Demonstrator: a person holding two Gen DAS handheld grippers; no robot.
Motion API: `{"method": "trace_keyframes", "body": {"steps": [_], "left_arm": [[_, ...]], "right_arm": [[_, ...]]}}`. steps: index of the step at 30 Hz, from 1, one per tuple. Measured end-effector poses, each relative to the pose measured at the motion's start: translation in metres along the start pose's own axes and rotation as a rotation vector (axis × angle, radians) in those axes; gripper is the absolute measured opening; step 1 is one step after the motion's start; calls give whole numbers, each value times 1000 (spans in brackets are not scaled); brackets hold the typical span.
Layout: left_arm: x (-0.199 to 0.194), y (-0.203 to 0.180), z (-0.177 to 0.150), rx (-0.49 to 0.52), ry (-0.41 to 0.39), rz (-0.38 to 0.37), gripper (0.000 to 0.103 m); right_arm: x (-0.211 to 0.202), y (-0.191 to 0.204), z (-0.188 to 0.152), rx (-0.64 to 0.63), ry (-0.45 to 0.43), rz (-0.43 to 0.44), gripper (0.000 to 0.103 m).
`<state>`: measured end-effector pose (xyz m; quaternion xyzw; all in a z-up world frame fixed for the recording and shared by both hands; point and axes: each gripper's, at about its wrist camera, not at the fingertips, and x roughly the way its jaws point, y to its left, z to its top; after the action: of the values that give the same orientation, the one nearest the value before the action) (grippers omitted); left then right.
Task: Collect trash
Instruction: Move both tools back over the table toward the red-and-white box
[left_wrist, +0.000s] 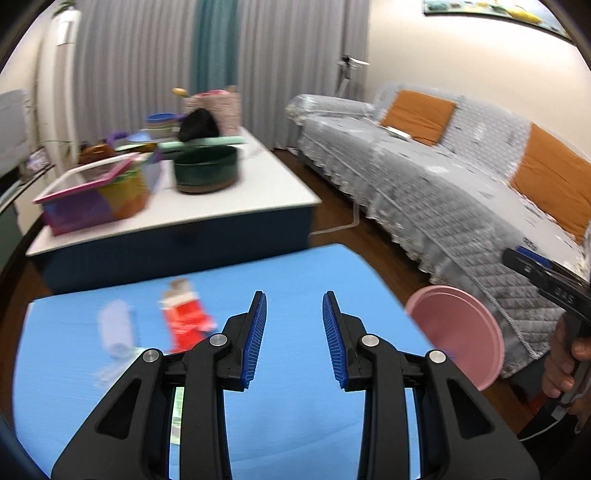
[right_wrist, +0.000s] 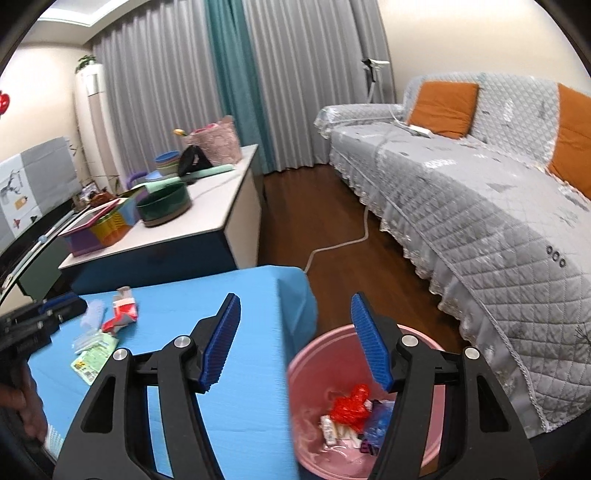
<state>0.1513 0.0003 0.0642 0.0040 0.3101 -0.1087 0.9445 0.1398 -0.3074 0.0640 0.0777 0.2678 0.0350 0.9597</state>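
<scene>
My left gripper (left_wrist: 294, 297) hangs open over the blue table (left_wrist: 295, 273), with nothing between its blue pads. Ahead of it to the left lie a red wrapper (left_wrist: 188, 321) and a blurred piece of clear plastic (left_wrist: 116, 328). A green-printed packet (left_wrist: 178, 406) shows under its left arm. My right gripper (right_wrist: 295, 299) is open and empty, straddling the table's right edge and the pink bin (right_wrist: 317, 354). Red, blue and white trash (right_wrist: 351, 406) lies inside the bin. The right wrist view shows the same red wrapper (right_wrist: 123, 314), clear plastic (right_wrist: 92, 314) and green packet (right_wrist: 94, 360) at the table's left.
A white-topped cabinet (right_wrist: 221, 195) behind the table carries a green pot (right_wrist: 164, 206), a coloured box (right_wrist: 99, 225) and baskets. A grey quilted sofa (right_wrist: 480, 206) with orange cushions runs along the right. A white cable (right_wrist: 343, 243) crosses the wooden floor between them.
</scene>
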Motion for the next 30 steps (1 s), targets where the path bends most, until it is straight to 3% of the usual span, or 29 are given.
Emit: {"method": "trace_keyframes", "body": {"steps": [7,14,30], "left_arm": [[-12,79,1,-33,-8,108,31],[-17,152,-16,-172,-8,163,31],[0,197,-33,-268,-9,188,31]], "right_arm": [[9,43,3,-32,-7,69,53],[18,81,0,-62,6,162,37],[60,157,-3,-59,99,281,37]]}}
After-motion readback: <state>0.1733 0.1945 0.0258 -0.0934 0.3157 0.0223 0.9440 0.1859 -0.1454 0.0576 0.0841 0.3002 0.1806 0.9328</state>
